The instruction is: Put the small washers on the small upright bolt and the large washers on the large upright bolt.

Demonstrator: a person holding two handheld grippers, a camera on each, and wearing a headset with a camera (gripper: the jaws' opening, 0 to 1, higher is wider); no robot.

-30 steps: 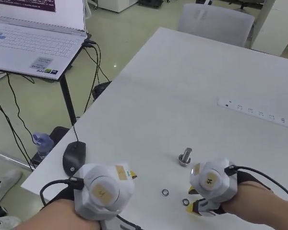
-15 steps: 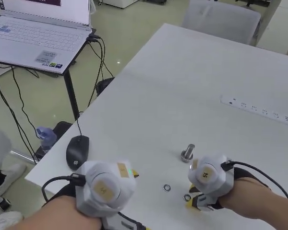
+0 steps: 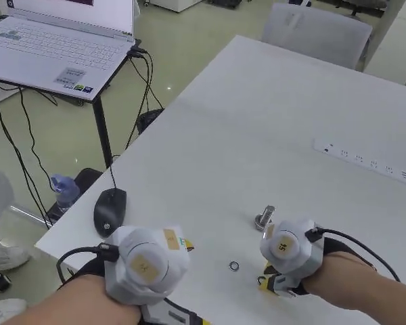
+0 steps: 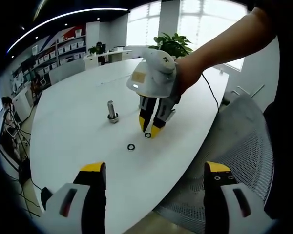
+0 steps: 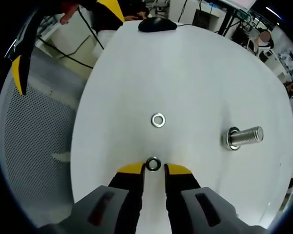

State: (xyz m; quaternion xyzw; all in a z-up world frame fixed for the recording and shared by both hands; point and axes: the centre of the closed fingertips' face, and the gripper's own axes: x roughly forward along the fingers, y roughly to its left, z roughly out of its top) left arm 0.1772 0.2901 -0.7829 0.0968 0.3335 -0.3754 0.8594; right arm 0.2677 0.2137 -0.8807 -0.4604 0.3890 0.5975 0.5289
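One steel bolt [image 3: 265, 217] stands upright on the white table [image 3: 271, 122]; it also shows in both gripper views [image 5: 241, 136] [image 4: 111, 111]. My right gripper [image 5: 154, 169] points down at the table, its jaws a narrow gap apart. A small washer [image 5: 153, 164] lies flat right at its yellow tips, and is seen under those tips [image 4: 148, 135] from the left. A second washer [image 5: 158, 120] [image 3: 234, 266] [image 4: 131, 146] lies loose a little further left. My left gripper [image 4: 155, 168] hovers open and holds nothing, near the table's front edge [image 3: 145, 264].
A black mouse [image 3: 109, 210] sits at the table's left edge, with its cable running off the side. A white power strip [image 3: 365, 162] lies at the far right. A laptop [image 3: 61, 40] stands on a side stand beyond the left edge, and a grey chair [image 3: 311, 30] is at the far end.
My right gripper has shifted slightly left and down onto the nearer washer, which now sits at its tips. The left gripper has hardly moved, and the head camera has drifted.
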